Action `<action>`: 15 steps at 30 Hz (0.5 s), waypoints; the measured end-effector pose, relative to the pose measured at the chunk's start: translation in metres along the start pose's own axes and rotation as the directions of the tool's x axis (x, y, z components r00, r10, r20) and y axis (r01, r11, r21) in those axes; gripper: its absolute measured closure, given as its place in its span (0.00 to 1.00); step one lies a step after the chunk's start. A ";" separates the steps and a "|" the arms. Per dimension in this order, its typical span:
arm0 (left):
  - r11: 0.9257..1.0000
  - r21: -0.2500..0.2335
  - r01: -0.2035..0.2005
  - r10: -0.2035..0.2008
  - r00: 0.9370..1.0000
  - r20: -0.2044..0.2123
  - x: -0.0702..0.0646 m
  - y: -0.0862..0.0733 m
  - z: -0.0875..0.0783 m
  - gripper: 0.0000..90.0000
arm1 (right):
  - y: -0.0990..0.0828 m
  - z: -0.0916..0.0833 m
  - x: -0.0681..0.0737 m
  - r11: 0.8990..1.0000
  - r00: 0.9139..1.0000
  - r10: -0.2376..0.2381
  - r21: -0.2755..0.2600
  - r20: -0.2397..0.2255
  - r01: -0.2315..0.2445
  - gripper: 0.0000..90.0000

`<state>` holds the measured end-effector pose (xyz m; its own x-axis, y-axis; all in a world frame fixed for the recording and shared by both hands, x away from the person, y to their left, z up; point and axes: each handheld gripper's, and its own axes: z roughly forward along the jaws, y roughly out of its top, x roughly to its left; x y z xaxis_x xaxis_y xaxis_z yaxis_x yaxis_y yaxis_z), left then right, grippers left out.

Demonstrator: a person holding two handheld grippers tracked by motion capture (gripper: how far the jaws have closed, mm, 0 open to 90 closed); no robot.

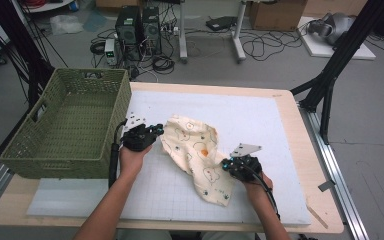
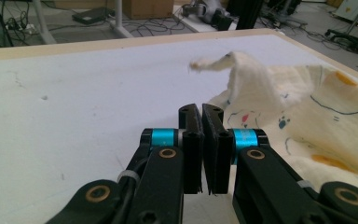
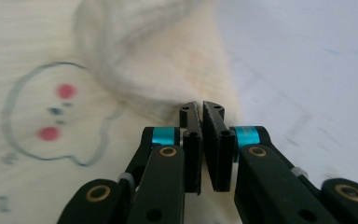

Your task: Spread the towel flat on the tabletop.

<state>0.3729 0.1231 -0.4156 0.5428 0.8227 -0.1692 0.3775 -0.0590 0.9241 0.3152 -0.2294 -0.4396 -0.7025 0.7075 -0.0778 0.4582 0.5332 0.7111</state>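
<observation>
The cloth [image 1: 197, 157] lies crumpled on my white mat [image 1: 260, 125], about midway across the worktop [image 1: 292, 130] and running toward its near edge. It is cream, printed with little bear faces and paw marks, and one corner stands up in a peak in my left tongs view [image 2: 233, 63].

My right tongs [image 1: 226, 165] sit at the cloth's right edge, near the near side of the mat. In the right tongs view the jaws are drawn together, with the cloth's edge [image 3: 168, 84] bunched right at their tips; they look to be pinching a fold of it, though the tips hide the exact bite.

My left tongs [image 1: 157, 129] are at the cloth's left edge, farther from me, jaws brought together. In the left tongs view I see nothing between them; the cloth lies just beside and beyond them to the right, bare mat to the left.

A green basket [image 1: 67, 125] stands on the worktop's left end, close to my left hand [image 1: 132, 157]. Beyond the worktop's far edge the floor carries computer towers [image 1: 137, 25], cables and cardboard boxes [image 1: 275, 14].
</observation>
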 end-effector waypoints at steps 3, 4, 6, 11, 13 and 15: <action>1.000 0.006 -0.001 0.001 1.000 -0.005 0.003 0.002 0.000 0.96 | -0.004 -0.008 -0.017 0.997 0.996 0.073 -0.026 0.050 -0.071 0.96; 1.000 0.012 -0.008 0.008 1.000 -0.012 0.003 0.002 0.000 0.96 | -0.006 -0.011 -0.023 0.994 0.993 0.104 -0.044 0.053 -0.102 0.96; 1.000 0.022 -0.006 0.006 1.000 -0.013 0.004 0.002 0.003 0.96 | -0.007 -0.014 -0.035 0.987 0.986 0.151 -0.068 0.073 -0.146 0.96; 0.999 0.038 -0.002 0.002 1.000 0.002 0.001 -0.003 0.015 0.96 | -0.002 -0.011 -0.064 0.973 0.958 0.227 -0.067 0.174 -0.219 0.96; 0.999 0.033 -0.003 0.003 1.000 0.010 -0.002 -0.004 0.019 0.94 | 0.002 -0.010 -0.073 0.966 0.942 0.258 -0.077 0.214 -0.247 0.96; 1.000 0.018 0.008 -0.009 1.000 0.008 -0.005 -0.005 0.022 0.80 | 0.005 -0.008 -0.081 0.961 0.927 0.275 -0.073 0.255 -0.265 0.96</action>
<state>0.3847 0.1073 -0.4266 0.5453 0.8187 -0.1797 0.3954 -0.0622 0.9164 0.3699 -0.2873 -0.4244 -0.3861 0.9208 -0.0546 0.5870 0.2909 0.7555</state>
